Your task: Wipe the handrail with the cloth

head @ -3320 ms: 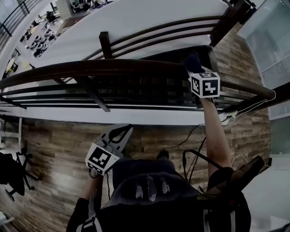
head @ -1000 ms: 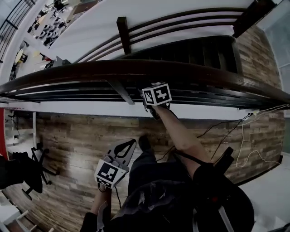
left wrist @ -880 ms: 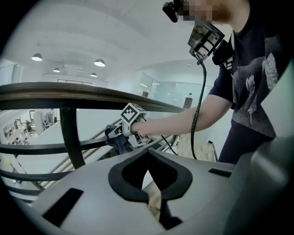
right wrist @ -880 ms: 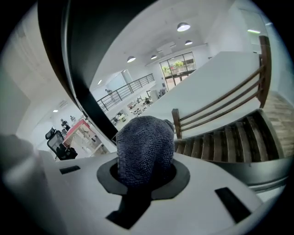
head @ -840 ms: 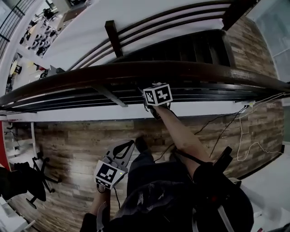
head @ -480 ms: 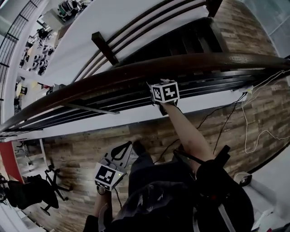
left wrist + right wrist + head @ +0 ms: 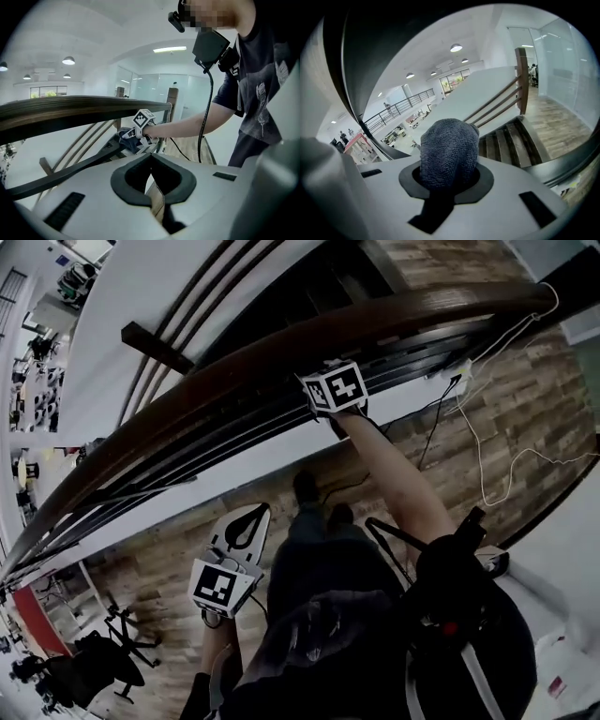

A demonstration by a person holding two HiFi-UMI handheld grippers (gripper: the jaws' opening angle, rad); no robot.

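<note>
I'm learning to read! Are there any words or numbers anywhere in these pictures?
No words or numbers can be read anywhere.
Right marker cube and left marker cube: black-and-white square patterns, not letters.
T-shirt print: a pale graphic, too blurred to tell if it holds any letters.

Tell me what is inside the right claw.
A bunched grey cloth fills the right claw, bulging out beyond it. The part pinched lower down is hidden by the claw's body.
</note>
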